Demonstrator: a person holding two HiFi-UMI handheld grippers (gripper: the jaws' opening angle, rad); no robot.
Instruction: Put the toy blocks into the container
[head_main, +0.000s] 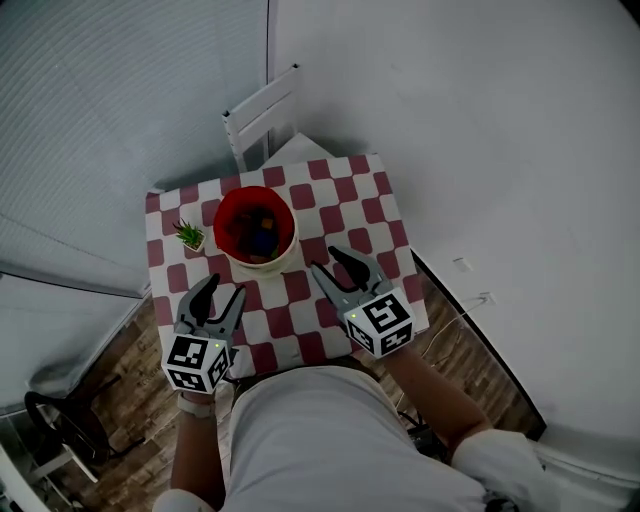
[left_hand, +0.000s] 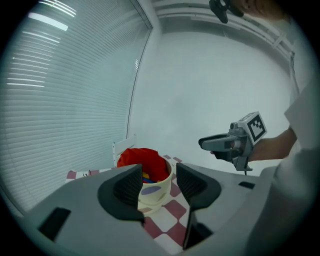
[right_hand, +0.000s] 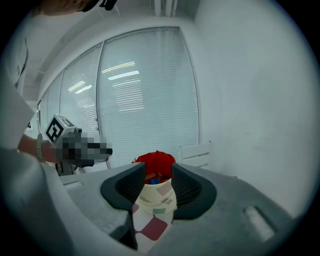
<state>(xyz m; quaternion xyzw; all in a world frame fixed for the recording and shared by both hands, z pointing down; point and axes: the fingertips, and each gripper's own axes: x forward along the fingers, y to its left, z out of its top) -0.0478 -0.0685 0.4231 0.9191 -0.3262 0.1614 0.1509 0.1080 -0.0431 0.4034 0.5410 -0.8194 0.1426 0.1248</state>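
Head view gives me the red-lined container standing on the checked worktop, with the toy blocks heaped inside it. My left tool and right tool hover over the worktop's near side, one on each side of the container and clear of it. In each gripper view the jaws are spread with nothing pinched. A small potted plant sits just left of the container.
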